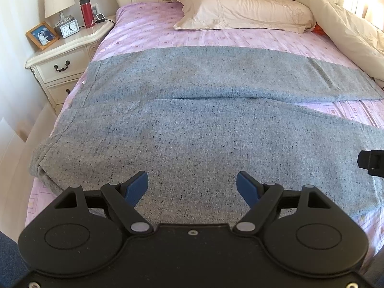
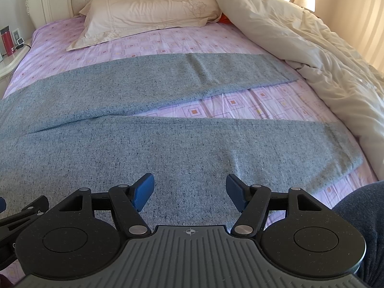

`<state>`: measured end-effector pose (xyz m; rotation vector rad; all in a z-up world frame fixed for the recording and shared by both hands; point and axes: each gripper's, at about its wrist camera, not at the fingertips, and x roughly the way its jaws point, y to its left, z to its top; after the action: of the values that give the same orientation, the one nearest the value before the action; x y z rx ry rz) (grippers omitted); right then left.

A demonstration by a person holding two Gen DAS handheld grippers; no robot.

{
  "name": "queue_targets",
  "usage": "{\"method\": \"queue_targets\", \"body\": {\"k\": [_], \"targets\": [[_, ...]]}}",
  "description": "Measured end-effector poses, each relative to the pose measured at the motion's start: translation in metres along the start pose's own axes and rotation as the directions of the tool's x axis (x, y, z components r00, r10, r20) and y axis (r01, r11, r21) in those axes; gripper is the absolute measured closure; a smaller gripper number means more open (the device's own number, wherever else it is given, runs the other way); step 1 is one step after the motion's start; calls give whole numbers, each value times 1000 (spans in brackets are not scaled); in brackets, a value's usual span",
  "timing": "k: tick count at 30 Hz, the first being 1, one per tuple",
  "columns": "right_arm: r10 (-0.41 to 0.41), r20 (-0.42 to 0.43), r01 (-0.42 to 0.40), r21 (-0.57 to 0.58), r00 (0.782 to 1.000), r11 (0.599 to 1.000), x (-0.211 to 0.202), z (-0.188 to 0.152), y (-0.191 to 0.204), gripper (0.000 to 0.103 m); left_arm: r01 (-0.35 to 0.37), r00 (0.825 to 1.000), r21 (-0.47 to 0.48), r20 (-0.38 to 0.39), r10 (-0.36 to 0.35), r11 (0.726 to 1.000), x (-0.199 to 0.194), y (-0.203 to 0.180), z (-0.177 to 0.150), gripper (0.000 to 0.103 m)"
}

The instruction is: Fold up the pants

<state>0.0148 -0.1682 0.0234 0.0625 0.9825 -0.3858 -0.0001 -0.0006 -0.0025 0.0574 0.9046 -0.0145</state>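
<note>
Grey speckled pants (image 1: 192, 124) lie spread flat across the pink patterned bed, waistband at the left and the two legs running to the right, split apart in a V. They also show in the right wrist view (image 2: 148, 139). My left gripper (image 1: 192, 187) is open and empty, hovering over the near leg close to the waist end. My right gripper (image 2: 189, 189) is open and empty over the near leg further right. The right gripper's tip shows at the right edge of the left wrist view (image 1: 370, 162).
A cream pillow (image 1: 240, 12) lies at the headboard. A bunched cream duvet (image 2: 312, 55) covers the bed's right side, touching the far leg's cuff. A nightstand (image 1: 64, 55) at the left holds a lamp, clock, photo frame and red flask.
</note>
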Motion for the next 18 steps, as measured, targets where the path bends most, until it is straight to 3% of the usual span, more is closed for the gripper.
{"method": "queue_targets", "body": {"k": [18], "targets": [[-1, 2, 1, -4, 1000, 1000, 0, 0, 1, 38, -3, 1000, -1, -2, 3, 1000, 0, -1, 0, 22]]}}
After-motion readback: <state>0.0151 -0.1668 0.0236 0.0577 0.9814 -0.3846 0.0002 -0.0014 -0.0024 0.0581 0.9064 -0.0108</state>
